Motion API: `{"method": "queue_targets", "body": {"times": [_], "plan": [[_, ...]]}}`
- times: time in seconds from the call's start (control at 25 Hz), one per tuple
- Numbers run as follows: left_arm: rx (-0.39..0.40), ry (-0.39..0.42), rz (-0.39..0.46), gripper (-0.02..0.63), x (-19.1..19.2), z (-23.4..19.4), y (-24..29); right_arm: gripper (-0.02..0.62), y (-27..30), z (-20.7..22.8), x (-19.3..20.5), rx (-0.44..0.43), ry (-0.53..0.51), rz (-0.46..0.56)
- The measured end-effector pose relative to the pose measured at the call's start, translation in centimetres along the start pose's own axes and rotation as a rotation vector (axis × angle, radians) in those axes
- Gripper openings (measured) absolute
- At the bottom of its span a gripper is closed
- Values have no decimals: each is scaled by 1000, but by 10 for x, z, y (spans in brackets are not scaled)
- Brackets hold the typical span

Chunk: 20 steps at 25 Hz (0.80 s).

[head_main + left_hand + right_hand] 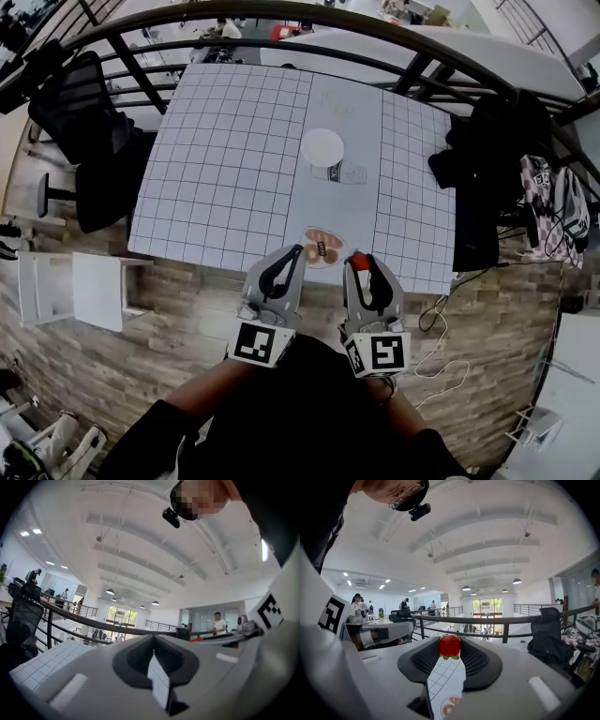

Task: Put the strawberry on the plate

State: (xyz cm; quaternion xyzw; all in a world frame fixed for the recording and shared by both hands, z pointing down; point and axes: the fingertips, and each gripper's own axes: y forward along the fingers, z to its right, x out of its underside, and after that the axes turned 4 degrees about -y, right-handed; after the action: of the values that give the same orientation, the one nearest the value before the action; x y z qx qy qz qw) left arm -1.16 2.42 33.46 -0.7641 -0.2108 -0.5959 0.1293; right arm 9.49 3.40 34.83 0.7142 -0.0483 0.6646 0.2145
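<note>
A red strawberry [450, 645] with green leaves sits between the tips of my right gripper [450, 648], which is shut on it. In the head view the strawberry [360, 262] and right gripper [361, 263] hover over the near edge of the white gridded table [225, 169]. Just left of it lies a small oval plate [330, 234] with orange pieces on it, also seen low in the right gripper view as the small plate [451, 706]. My left gripper [298, 251] is beside that plate, shut and empty. A plain white round plate [322, 147] lies mid-table.
A small printed card [341, 173] lies just below the white plate. A black office chair [80, 122] stands left of the table, dark clothing and bags [487, 159] hang at the right. A black railing [281, 11] curves behind the table. A white stool [94, 291] stands front left.
</note>
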Motion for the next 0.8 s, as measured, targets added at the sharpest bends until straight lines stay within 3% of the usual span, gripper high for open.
{"method": "queue_targets", "body": {"times": [0.44, 0.8], "plan": [[45, -32, -12, 9, 11, -61, 56, 133, 74, 5, -1, 43, -15, -22], [12, -37, 4, 9, 5, -92, 62, 133, 91, -6, -4, 19, 0, -27]]}}
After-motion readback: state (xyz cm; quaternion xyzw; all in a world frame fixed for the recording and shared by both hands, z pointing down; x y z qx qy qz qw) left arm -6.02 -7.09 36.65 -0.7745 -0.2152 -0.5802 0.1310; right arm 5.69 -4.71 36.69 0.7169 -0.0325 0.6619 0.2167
